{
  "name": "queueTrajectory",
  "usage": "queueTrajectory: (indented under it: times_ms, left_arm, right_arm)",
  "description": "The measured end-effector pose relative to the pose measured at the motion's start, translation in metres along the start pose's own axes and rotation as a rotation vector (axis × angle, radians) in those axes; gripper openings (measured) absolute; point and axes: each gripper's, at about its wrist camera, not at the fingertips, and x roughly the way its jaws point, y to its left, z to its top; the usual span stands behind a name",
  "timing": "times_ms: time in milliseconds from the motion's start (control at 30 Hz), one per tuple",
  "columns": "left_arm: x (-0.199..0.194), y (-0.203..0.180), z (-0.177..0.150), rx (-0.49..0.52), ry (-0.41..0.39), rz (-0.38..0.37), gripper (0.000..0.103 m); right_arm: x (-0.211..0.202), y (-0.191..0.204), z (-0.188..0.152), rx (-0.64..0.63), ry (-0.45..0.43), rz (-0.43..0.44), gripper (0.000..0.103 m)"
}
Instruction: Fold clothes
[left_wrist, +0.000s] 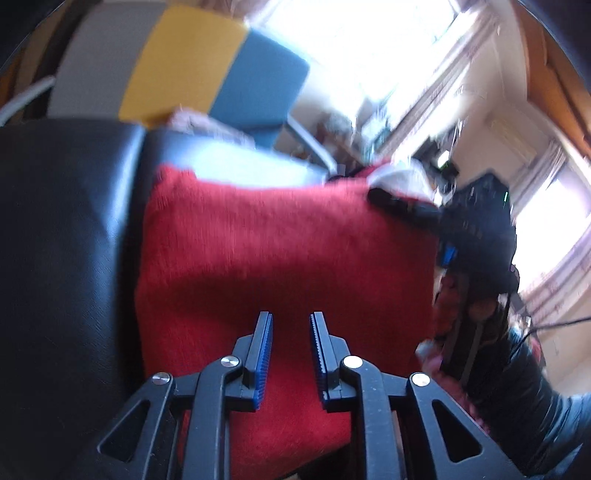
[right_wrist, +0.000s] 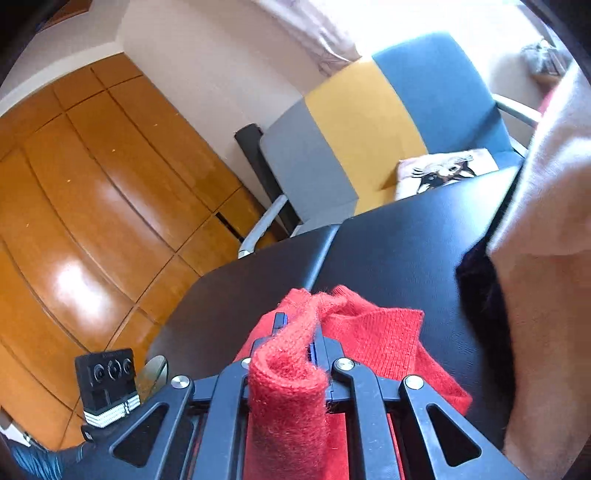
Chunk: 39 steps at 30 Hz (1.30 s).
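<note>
A: Red sweater (left_wrist: 280, 251) first: where does it lie for you?

B: On the black padded table (left_wrist: 66, 240), spread flat towards the right-hand edge in your left wrist view. Its long axis runs away from your left tool (left_wrist: 290, 354), from the near edge towards the far one.

A: And the tools?

B: Your left tool hangs over the near end of the sweater with its blue pads apart and nothing between them, just red knit showing underneath. Your right tool (right_wrist: 295, 343) is closed on a bunched fold of the same sweater (right_wrist: 373, 343); a roll of knit wraps over its fingers and drapes back towards the camera.

A: So which hand leads the next fold?

B: The right, I'd judge, since you already have cloth in it. In your right wrist view the rest of the garment falls away to the right of that tool, near the table's edge. The left is nearer the flat body and is free to pin it or take the other corner.

A: Anything crowding you?

B: A pale garment (right_wrist: 546, 206) hangs close on the right of that view, with dark cloth (right_wrist: 476, 280) beneath it on the table. The striped chair (right_wrist: 369, 122) stands beyond the far edge, well apart.
</note>
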Motion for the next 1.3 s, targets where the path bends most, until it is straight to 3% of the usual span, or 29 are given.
queueTrajectory:
  times_ms: [133,300,400,467,667,833,1000,1133,1200,1300]
  left_arm:
    - [0.031,-0.003,-0.016,0.011,0.098,-0.006,0.02]
    - [0.039,-0.009,-0.018,0.024,0.134,-0.029,0.02]
    - [0.044,-0.019,-0.019,0.064,0.15,0.002,0.02]
    - [0.048,-0.023,-0.021,0.087,0.154,0.028,0.019]
    - [0.046,-0.026,-0.023,0.088,0.156,0.044,0.02]
    - [0.046,-0.028,-0.023,0.097,0.153,0.057,0.02]
    - [0.044,-0.034,-0.022,0.122,0.137,0.08,0.02]
    - [0.027,-0.032,-0.025,0.127,0.095,0.086,0.02]
    - [0.03,-0.03,-0.035,0.142,0.14,0.076,0.02]
    - [0.028,-0.031,-0.05,0.166,0.137,0.068,0.02]
  right_arm:
    - [0.004,-0.042,-0.019,0.073,0.033,-0.095,0.01]
    - [0.009,-0.076,-0.05,0.107,0.064,-0.188,0.011]
    - [0.008,-0.078,-0.055,0.105,0.055,-0.218,0.013]
    - [0.008,-0.072,-0.052,0.073,0.062,-0.263,0.025]
    - [-0.024,-0.042,-0.035,-0.06,-0.003,-0.391,0.041]
    - [-0.053,0.003,-0.03,-0.206,-0.029,-0.345,0.041]
    - [-0.034,0.039,-0.061,-0.381,0.136,-0.316,0.041]
    - [-0.031,0.023,-0.103,-0.416,0.259,-0.417,0.041]
    - [-0.042,0.01,-0.112,-0.377,0.216,-0.391,0.041]
    - [-0.048,0.0,-0.115,-0.355,0.187,-0.372,0.042]
